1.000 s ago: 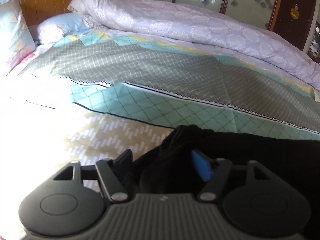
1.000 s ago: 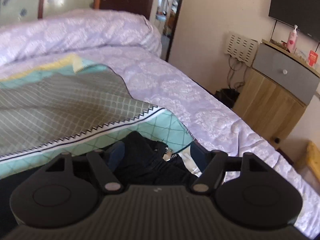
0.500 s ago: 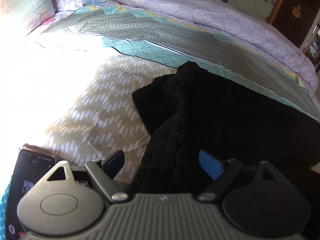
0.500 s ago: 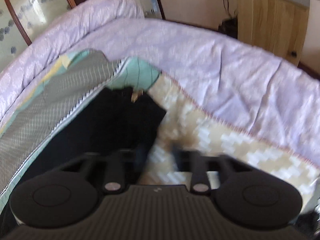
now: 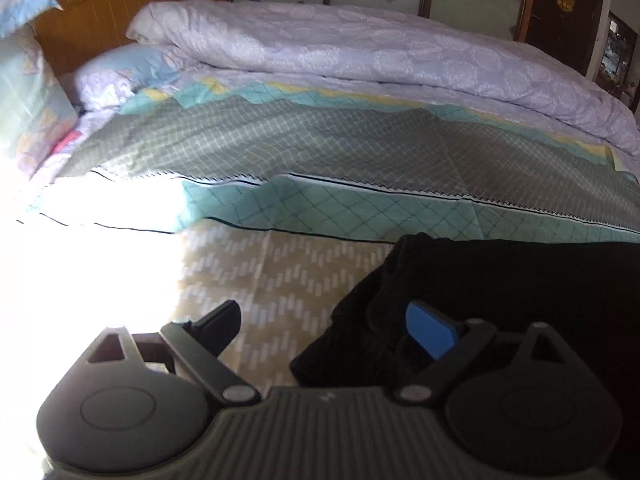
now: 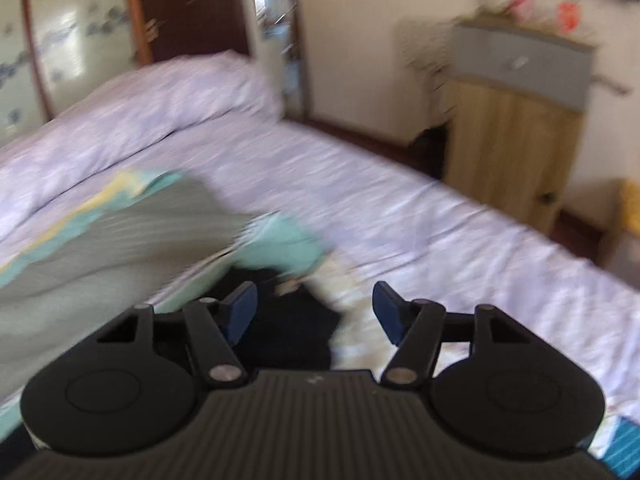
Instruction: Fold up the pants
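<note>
Nearest us, our left gripper point(image 5: 326, 324) stands wide apart, its jaws having just been opening; the edge of the black pants point(image 5: 500, 292) lies between the fingers, but neither pad presses it. Our right gripper point(image 6: 315, 312) also gapes after opening again, with the pants' other end point(image 6: 292, 328) lying loose below it. The pants rest on the beige mat point(image 5: 280, 272) on the bed. Beyond them we see the grey-green checked blanket point(image 5: 320, 148) and the lilac duvet point(image 5: 360, 48). Only the left view shows the pillows point(image 5: 116, 68) and headboard point(image 5: 104, 8); only the blurred right view shows the wooden cabinet point(image 6: 512, 136) and doorway point(image 6: 276, 20).
</note>
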A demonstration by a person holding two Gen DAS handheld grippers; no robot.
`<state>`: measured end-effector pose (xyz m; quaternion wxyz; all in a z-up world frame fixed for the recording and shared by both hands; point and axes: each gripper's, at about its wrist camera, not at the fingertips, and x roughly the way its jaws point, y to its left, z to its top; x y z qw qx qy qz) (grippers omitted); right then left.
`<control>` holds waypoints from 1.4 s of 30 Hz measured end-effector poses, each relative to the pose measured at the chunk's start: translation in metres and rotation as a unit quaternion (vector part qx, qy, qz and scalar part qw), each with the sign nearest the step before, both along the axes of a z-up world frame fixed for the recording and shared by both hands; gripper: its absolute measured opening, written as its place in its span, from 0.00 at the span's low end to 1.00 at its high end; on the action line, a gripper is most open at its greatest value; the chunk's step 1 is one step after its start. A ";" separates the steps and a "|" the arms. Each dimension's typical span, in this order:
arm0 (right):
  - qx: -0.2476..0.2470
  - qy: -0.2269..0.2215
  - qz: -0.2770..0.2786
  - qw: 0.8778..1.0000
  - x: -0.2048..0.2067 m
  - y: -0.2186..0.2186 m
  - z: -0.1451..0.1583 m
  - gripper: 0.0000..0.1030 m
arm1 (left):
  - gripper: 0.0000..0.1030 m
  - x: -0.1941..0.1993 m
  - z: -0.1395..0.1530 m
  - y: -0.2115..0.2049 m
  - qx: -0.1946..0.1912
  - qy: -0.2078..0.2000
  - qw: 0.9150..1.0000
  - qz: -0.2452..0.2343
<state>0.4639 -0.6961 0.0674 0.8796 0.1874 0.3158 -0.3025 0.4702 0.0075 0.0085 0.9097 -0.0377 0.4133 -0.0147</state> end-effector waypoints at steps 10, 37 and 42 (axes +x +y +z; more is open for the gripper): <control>-0.035 0.100 -0.018 0.994 0.108 0.029 -0.067 0.66 | 0.23 0.020 -0.051 -0.035 0.010 0.018 0.999 -0.029; 0.092 -0.031 -0.136 0.986 -0.350 -0.033 -0.038 0.22 | 0.50 -0.301 -0.015 -0.072 0.136 0.020 0.984 -0.116; 0.120 -0.091 -0.178 0.972 -0.407 -0.015 -0.038 0.39 | 0.61 -0.331 0.009 -0.053 0.064 0.005 0.990 -0.126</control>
